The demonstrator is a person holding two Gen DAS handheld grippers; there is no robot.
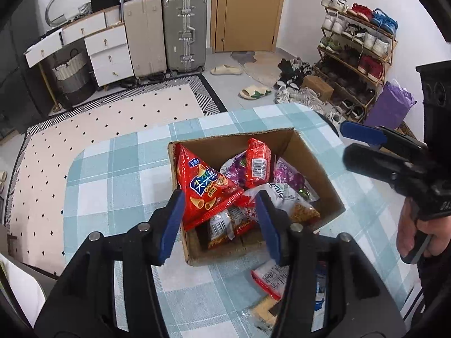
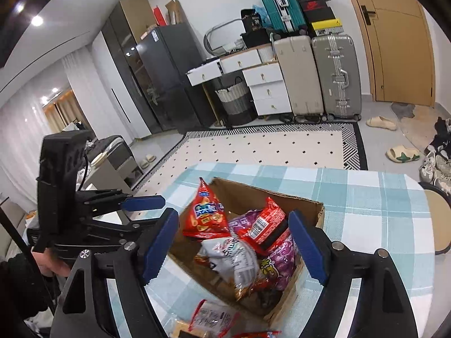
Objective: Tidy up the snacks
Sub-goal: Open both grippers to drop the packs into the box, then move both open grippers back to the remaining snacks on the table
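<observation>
An open cardboard box (image 1: pixel 234 140) (image 2: pixel 248 194) stands on the blue-checked table (image 1: pixel 112 197) (image 2: pixel 366 211), filled with several snack packets. A red triangular chip bag (image 1: pixel 203 191) (image 2: pixel 205 217) leans at its left side, and a small red packet (image 1: pixel 258 160) (image 2: pixel 267 222) lies on purple bags. My left gripper (image 1: pixel 219 197) (image 2: pixel 162 211) hovers open at the box's near-left side, touching nothing. My right gripper (image 2: pixel 232 217) (image 1: pixel 348 146) is open above the box's near edge with nothing between its pads. A red-and-white packet (image 1: pixel 270 278) (image 2: pixel 214 318) and a cracker pack (image 1: pixel 265 312) lie loose on the table in front of the box.
A chair seat (image 2: pixel 437 217) sits at the table's right edge. Beyond the table are a dotted rug (image 1: pixel 98 129), suitcases (image 1: pixel 183 33), white drawers (image 1: pixel 107 50), a shoe rack (image 1: pixel 358 50), a purple bag (image 1: pixel 391 104) and slippers (image 1: pixel 253 91) on the floor.
</observation>
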